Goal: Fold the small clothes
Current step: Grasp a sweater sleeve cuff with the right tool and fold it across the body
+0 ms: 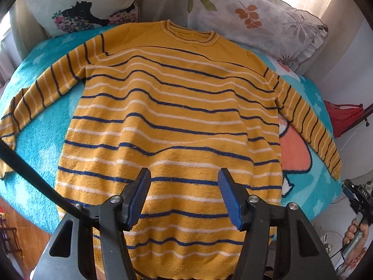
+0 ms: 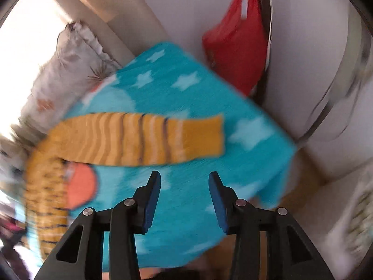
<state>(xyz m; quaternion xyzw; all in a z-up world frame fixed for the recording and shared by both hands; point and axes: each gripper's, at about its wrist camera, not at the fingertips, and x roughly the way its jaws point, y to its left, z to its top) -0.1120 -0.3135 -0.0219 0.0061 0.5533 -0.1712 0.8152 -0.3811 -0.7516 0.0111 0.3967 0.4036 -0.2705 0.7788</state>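
Note:
A yellow sweater (image 1: 167, 121) with blue and white stripes lies spread flat on a turquoise blanket (image 1: 42, 126), collar away from me, both sleeves out to the sides. My left gripper (image 1: 184, 175) is open and empty, hovering above the sweater's lower part. In the blurred right wrist view, the sweater's right sleeve (image 2: 139, 137) lies across the blanket (image 2: 198, 175) with its cuff to the right. My right gripper (image 2: 184, 178) is open and empty, above bare blanket just short of the sleeve.
Patterned pillows (image 1: 256, 21) lean against the wall behind the blanket. A red bag (image 2: 235, 46) hangs beyond the blanket's right edge. The hand with the right gripper (image 1: 356, 210) shows at the right edge of the left wrist view.

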